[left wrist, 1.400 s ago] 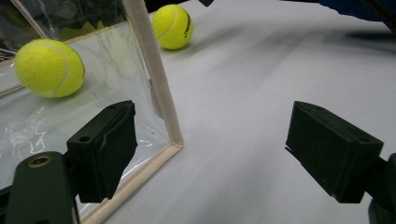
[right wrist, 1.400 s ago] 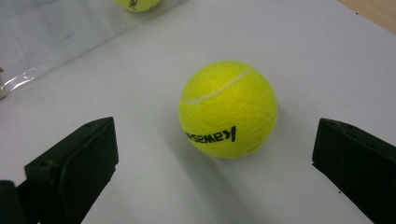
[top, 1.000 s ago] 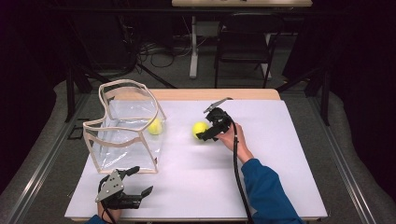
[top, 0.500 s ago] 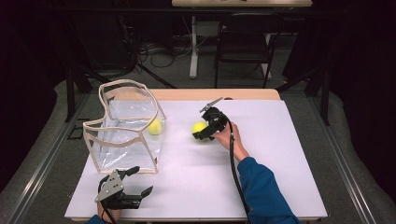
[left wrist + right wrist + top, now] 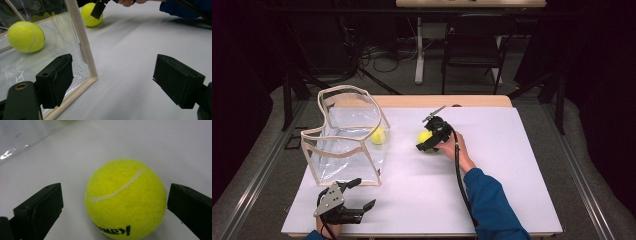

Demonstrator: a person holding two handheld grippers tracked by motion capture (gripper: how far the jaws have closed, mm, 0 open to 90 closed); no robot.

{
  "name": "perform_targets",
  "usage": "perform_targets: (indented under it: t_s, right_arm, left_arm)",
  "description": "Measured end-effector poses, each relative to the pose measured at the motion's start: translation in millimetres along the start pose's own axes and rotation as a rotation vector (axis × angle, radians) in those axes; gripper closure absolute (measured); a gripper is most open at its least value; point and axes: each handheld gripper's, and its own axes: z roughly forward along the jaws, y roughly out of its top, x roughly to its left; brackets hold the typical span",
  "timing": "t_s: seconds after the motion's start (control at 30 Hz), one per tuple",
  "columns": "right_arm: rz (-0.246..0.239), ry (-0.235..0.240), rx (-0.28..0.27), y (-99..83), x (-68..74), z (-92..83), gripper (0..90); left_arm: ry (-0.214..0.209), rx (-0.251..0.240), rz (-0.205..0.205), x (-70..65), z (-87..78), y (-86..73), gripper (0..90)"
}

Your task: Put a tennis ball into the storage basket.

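Straddling a tennis ball [image 5: 125,199], the right gripper [image 5: 432,136] is being held with its jaws spread wide, one on each side of the ball and neither yet touching it, as the right gripper view makes plain. Compared with a second ago, this gripper is being brought lower and closer over the ball, so that the ball, then beside the jaws, is now being framed between them; the approach is judged to be finished and the closing squeeze to be the step due next. The ball is resting on the white table [image 5: 512,165], near the middle, well apart from the person's edge. Just to its left, a second tennis ball [image 5: 378,135] is lying inside a clear bag [image 5: 343,150] with a tan trim, which is standing upright with its mouth open upward; this ball is being seen through the plastic wall in the left gripper view [image 5: 26,36]. It is judged that the loose ball is being collected to join it there. Farther out, at the near left corner, the left gripper [image 5: 358,195] is being kept idle, jaws parted and holding nothing, just in front of the bag's near corner; its place is unchanged across the second.
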Motion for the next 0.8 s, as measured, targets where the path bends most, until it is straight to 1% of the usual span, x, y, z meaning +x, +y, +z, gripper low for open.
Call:
perform_targets:
  t_s: [0.1,0.2,0.23,0.47,0.5,0.53,0.57,0.6,0.63,0.67,0.77,0.8]
  right_arm:
    - [0.003,0.001,0.017,-0.5,0.1,1.7,0.0]
    - [0.006,0.000,0.017,-1.0,-0.2,4.2,1.1]
    - [0.008,0.002,0.027,-0.9,0.0,4.2,1.7]
    - [0.017,0.003,0.033,-2.3,-0.4,7.1,10.2]
    - [0.021,0.001,0.043,-2.3,-0.1,6.8,10.9]
    - [0.026,0.000,0.034,-2.8,0.1,7.2,12.3]
    - [0.019,-0.004,0.037,-2.7,-0.8,6.5,13.8]
    - [0.034,-0.007,0.041,-2.9,-0.2,5.8,14.8]
    - [0.024,-0.009,0.029,-3.0,-1.5,6.0,16.0]
    - [0.029,-0.012,0.034,-3.1,-1.5,5.5,17.8]
    - [0.028,-0.030,0.038,-3.4,-2.4,5.5,22.5]
    - [0.031,-0.043,0.041,-3.5,-2.6,5.6,24.4]
  left_arm:
    - [0.000,0.000,0.000,-0.1,-0.1,0.0,16.1]
    - [0.000,0.000,0.000,-0.2,-0.2,0.0,16.1]
    - [0.001,-0.002,0.000,-0.3,-0.2,0.0,16.1]
    - [-0.001,-0.001,0.001,-0.1,-0.4,0.1,16.1]
    - [0.000,-0.002,0.000,-0.2,-0.3,0.0,16.1]
    - [-0.001,-0.001,0.001,-0.1,-0.4,0.1,16.1]
    - [0.000,0.000,0.002,0.0,-0.5,0.1,16.1]
    - [0.001,-0.001,0.001,-0.1,-0.4,0.0,16.1]
    - [0.000,0.001,0.001,0.0,-0.4,0.1,16.1]
    - [0.000,0.001,0.000,0.1,-0.3,0.1,16.1]
    - [0.001,0.001,0.001,0.1,-0.4,0.1,16.1]
    - [0.001,0.000,0.003,0.2,-0.6,0.2,16.1]
